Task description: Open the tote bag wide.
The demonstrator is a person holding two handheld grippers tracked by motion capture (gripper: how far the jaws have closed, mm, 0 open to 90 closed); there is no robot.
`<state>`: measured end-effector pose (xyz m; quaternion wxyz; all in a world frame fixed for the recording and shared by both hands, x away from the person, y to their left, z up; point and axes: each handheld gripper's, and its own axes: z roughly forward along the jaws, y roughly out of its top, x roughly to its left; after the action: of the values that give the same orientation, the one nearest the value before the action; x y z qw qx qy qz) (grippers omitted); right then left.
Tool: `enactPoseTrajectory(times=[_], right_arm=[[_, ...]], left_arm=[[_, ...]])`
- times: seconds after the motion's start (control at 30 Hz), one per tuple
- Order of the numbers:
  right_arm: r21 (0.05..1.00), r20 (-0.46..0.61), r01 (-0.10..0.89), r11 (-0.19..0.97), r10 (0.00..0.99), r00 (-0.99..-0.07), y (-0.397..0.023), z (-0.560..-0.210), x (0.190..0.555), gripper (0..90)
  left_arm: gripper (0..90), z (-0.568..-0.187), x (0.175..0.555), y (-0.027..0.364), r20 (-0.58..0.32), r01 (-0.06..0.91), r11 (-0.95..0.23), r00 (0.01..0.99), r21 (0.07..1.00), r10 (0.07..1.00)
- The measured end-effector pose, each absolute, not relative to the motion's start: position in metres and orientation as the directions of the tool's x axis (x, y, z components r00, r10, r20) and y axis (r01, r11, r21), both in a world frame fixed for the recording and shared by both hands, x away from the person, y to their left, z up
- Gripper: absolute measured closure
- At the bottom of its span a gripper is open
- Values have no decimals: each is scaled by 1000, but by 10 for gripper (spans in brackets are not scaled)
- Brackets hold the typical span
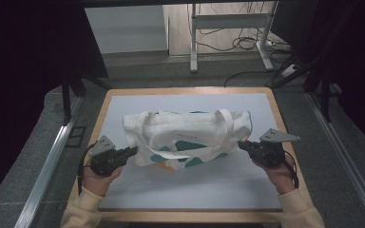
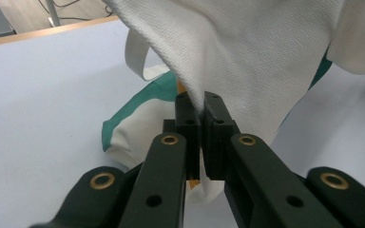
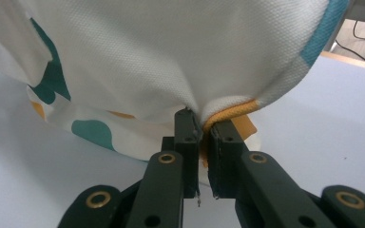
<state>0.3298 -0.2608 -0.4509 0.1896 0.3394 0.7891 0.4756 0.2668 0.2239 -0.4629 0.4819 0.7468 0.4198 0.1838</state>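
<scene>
A white canvas tote bag (image 1: 190, 135) with teal and orange patches lies across the middle of the pale mat, its two handles looped over its top side. My left gripper (image 1: 132, 152) is shut on the bag's near left edge; in the left gripper view white cloth (image 2: 247, 61) rises out of the pinched jaws of my left gripper (image 2: 201, 107). My right gripper (image 1: 241, 145) is shut on the bag's near right corner, where an orange-trimmed hem (image 3: 233, 111) sits between the jaws of my right gripper (image 3: 202, 121). The cloth is lifted and pulled taut at both grips.
The mat (image 1: 195, 190) covers a wooden table (image 1: 185, 216) with bare mat in front of the bag. Beyond the table stand white desk legs (image 1: 194, 42) and floor cables (image 1: 247, 42). Metal rails (image 1: 47, 166) run along both sides.
</scene>
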Motion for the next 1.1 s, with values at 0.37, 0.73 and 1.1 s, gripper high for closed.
enactPoseTrajectory(times=[0.37, 0.73, 1.1], right_arm=[[878, 46, 372, 303, 718, -694, -261, -462, 329, 829], [860, 46, 394, 325, 720, -693, -259, -471, 329, 831], [845, 43, 408, 345, 718, -694, -256, -480, 331, 832]], left_arm=[[871, -469, 266, 222, -131, 456, -190, 583, 870, 802], [871, -474, 266, 221, -135, 467, -199, 589, 862, 797], [872, -482, 267, 219, -134, 481, -212, 588, 851, 798]])
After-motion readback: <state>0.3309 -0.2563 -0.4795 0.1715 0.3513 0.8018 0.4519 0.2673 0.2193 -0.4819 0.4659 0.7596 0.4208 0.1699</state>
